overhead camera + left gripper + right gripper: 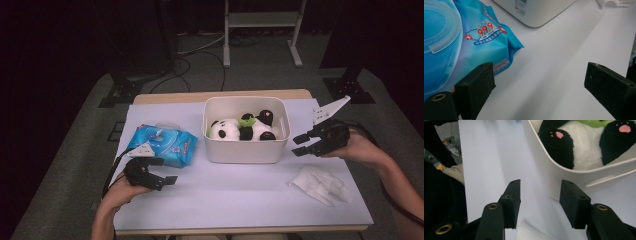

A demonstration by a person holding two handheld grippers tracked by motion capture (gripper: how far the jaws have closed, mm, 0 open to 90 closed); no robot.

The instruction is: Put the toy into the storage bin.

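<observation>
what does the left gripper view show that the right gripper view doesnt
Left gripper view: the blue wet wipes pack with its clear lid, lying beside the left gripper, whose jaws stand wide apart with nothing between them.

Right gripper view: the panda plush inside the bin, pink paw pads up, and the right gripper with open jaws near the bin's wall.

Both: the white bin, the white tabletop and a bit of the crumpled tissue.

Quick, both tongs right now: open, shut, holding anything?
Left tongs: open, empty, beside the blue wipes pack.
Right tongs: open, empty, beside the white bin.
</observation>
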